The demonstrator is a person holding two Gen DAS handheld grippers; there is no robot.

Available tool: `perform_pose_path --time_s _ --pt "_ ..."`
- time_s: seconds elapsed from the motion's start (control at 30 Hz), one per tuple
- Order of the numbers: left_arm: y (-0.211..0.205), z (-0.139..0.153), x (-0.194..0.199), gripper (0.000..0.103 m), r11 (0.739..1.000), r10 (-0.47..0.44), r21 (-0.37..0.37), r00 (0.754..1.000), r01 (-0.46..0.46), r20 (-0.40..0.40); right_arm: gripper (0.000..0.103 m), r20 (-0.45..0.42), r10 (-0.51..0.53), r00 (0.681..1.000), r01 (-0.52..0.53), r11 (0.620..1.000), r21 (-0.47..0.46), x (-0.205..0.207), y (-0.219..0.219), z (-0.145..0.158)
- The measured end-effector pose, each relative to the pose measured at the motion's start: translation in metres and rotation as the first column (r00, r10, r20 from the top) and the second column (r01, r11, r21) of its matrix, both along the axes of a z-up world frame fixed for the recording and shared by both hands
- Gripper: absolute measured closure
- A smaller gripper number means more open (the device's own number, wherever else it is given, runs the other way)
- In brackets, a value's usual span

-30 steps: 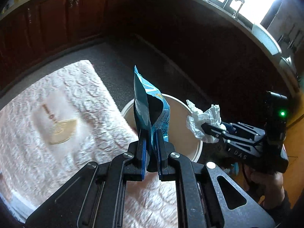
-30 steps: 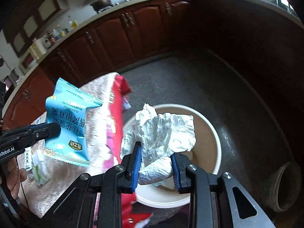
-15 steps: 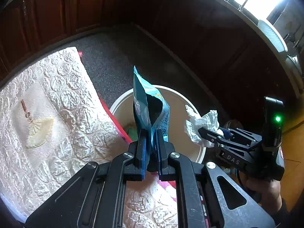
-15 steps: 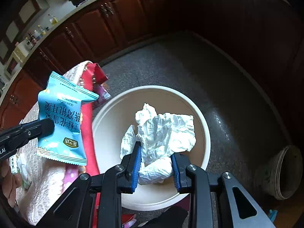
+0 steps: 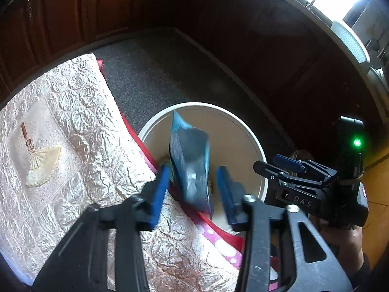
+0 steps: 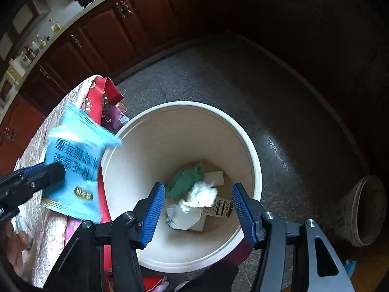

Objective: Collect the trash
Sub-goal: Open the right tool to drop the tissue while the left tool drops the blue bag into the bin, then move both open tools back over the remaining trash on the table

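Observation:
A white round bin [image 6: 252,150] stands on the floor beside the table. My right gripper [image 6: 198,210] hovers over it, its jaws opening with nothing between them. The crumpled white tissue [image 6: 201,194] lies loose inside the bin, on other rubbish. My left gripper [image 5: 192,192] is at the bin's near rim [image 5: 257,146] with its jaws opening. The blue snack packet [image 5: 189,160] stands blurred between the pads, and neither pad presses on it. In the right wrist view the packet [image 6: 75,165] hangs beside the left gripper's finger [image 6: 43,175]. The right gripper [image 5: 267,161] shows empty in the left wrist view.
A cream embossed cloth [image 5: 60,146] covers the table, with red and pink fabric [image 5: 218,231] hanging over its edge against the bin. A green wad [image 6: 184,180] and small cartons lie in the bin. A grey bucket [image 6: 367,209] stands on the speckled floor. Dark wooden cabinets [image 6: 109,31] run behind.
Both grippers came down over the bin and opened. The tissue left the right jaws and dropped into the bin. The blue packet came loose between the left pads.

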State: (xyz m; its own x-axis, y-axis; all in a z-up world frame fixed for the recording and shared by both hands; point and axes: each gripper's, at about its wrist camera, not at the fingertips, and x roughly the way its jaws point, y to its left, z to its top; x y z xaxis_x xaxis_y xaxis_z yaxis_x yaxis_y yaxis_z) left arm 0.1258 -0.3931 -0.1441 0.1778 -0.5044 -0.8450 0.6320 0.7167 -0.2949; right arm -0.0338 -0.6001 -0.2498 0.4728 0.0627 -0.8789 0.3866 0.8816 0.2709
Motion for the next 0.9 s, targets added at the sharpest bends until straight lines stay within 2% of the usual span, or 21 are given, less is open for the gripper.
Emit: perform_pose_path --time_s 0.2,0.67,0.9 --pt "0.003 0.002 -0.003 0.044 1.000 0.000 -0.001 1.000 0.000 -0.002 0.048 0.007 -0.017 1.000 0.017 1.000 0.014 -0.003 -0.003 0.002" --pt "0.020 0.001 -0.011 0.044 1.000 0.015 0.010 1.000 -0.015 0.013 0.044 0.022 -0.029 0.999 0.028 1.000 0.013 -0.006 -0.003 0.010" --pt "0.044 0.018 -0.018 0.044 0.999 0.047 0.002 0.998 -0.047 0.049 0.040 0.045 -0.004 0.999 0.005 1.000 -0.004 -0.005 0.015 0.024"
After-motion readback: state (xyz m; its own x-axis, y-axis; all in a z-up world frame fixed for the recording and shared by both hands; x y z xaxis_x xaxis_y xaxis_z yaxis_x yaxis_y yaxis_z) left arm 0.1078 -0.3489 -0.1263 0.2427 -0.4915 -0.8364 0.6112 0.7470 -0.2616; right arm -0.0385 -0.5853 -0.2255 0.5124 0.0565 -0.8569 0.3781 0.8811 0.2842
